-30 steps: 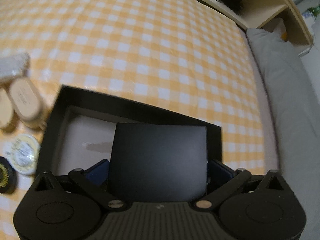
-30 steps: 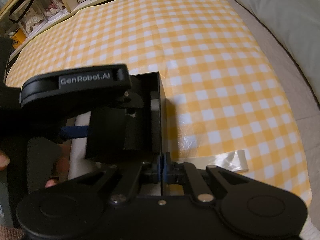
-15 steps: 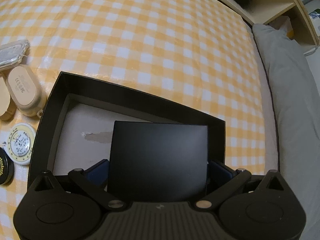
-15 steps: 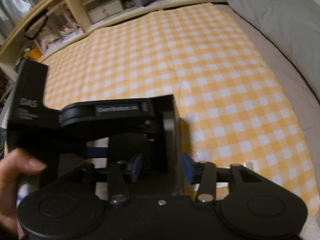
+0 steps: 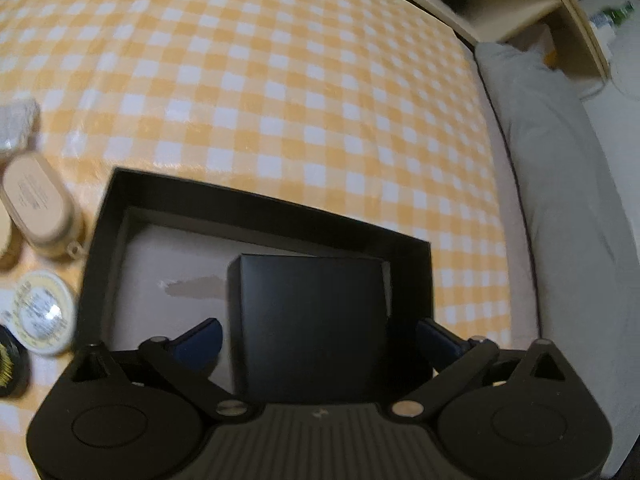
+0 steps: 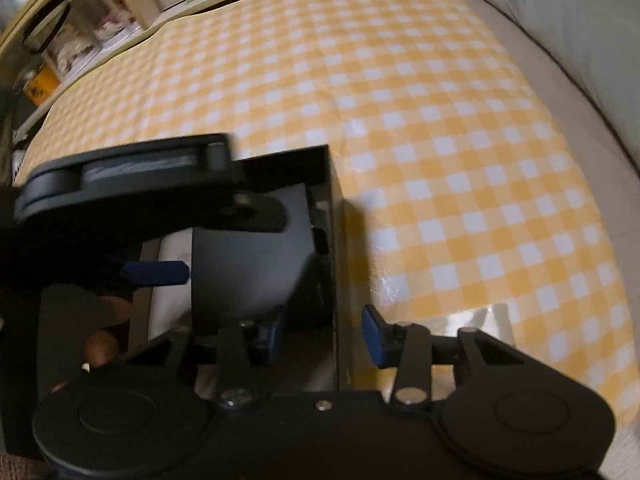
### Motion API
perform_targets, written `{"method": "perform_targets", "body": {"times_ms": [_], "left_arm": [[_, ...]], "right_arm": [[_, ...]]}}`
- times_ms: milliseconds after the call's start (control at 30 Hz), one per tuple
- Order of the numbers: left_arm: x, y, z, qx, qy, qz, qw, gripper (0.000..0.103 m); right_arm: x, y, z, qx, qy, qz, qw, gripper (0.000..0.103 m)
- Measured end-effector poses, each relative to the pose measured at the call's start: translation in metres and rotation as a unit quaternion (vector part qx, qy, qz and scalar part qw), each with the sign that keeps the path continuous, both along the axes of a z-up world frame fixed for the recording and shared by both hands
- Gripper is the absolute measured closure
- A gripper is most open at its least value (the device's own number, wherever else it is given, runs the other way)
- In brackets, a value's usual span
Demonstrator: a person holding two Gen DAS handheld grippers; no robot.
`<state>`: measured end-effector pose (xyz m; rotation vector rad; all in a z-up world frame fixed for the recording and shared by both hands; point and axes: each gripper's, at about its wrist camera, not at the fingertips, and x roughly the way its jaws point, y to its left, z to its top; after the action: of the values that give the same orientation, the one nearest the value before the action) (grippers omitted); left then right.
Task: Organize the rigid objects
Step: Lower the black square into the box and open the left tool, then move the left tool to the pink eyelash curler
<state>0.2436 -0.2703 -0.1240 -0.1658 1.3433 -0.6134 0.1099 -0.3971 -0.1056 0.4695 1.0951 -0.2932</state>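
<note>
Black walls of an open tray (image 5: 256, 204) frame the lower centre of the left wrist view, where the left gripper (image 5: 316, 336) tilts steeply down over it, jaws wide but closing, its blue pads (image 5: 200, 340) standing clear on either side of one small black box (image 5: 308, 320) that sits inside the tray at its right end. In the right wrist view the right gripper (image 6: 324, 332) also points steeply down, jaws part open and closing, straddling the tray's right wall (image 6: 334, 280) without the pads pressing on it. Part of the person's hand (image 6: 100, 344) shows at the lower left of that view. Outside the tray, at the left edge of the left wrist view, lie one beige oval case (image 5: 36, 204), one pale round tin (image 5: 42, 312) and one dark round tin (image 5: 8, 364), all on the yellow-and-white checked cloth (image 5: 280, 80); further shapes at that edge are too cropped to count.
</note>
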Motion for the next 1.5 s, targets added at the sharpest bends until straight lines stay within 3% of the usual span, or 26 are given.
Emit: {"method": "perform_targets", "body": {"times_ms": [67,167,300,400,600,733,900,1000,1167,1367,1500], "left_arm": [[0.000,0.001,0.000,0.024,0.003,-0.020,0.9995,0.018],[0.000,0.004,-0.005,0.026,0.017,-0.022,0.9993,0.027],[0.002,0.008,-0.009,-0.026,0.031,0.009,0.9991,0.027],[0.001,0.008,-0.005,-0.047,0.016,0.015,0.9987,0.027],[0.001,0.008,-0.004,-0.056,0.006,0.016,0.9983,0.027],[0.000,0.011,-0.002,-0.047,0.007,0.004,0.9988,0.026],[-0.015,0.011,0.019,-0.005,-0.046,-0.064,0.9969,0.026],[-0.030,0.007,0.023,0.042,-0.065,-0.126,0.9889,0.027],[-0.051,-0.001,0.015,0.083,-0.084,-0.205,0.9715,0.034],[-0.053,-0.008,0.004,0.098,-0.122,-0.210,0.9652,0.046],[-0.047,-0.012,-0.001,0.081,-0.119,-0.197,0.9698,0.052]], "right_arm": [[-0.001,0.000,0.000,0.002,0.000,-0.001,1.000,0.060],[0.000,0.003,0.001,0.001,0.000,0.010,1.000,0.060],[0.001,0.004,0.002,0.008,-0.002,0.014,1.000,0.060],[0.002,0.004,0.002,0.014,-0.005,0.018,1.000,0.060],[0.002,0.004,0.003,0.014,-0.006,0.021,1.000,0.062],[-0.001,0.000,0.001,0.012,0.008,0.010,1.000,0.067],[-0.003,-0.006,-0.006,0.018,0.045,-0.003,0.999,0.094],[-0.003,-0.004,-0.005,0.011,0.049,-0.001,0.999,0.096],[-0.002,-0.002,-0.005,0.007,0.050,0.001,0.999,0.096],[-0.001,-0.001,-0.004,0.001,0.052,0.008,0.999,0.097],[-0.001,-0.001,-0.004,0.000,0.050,0.014,0.999,0.097]]}}
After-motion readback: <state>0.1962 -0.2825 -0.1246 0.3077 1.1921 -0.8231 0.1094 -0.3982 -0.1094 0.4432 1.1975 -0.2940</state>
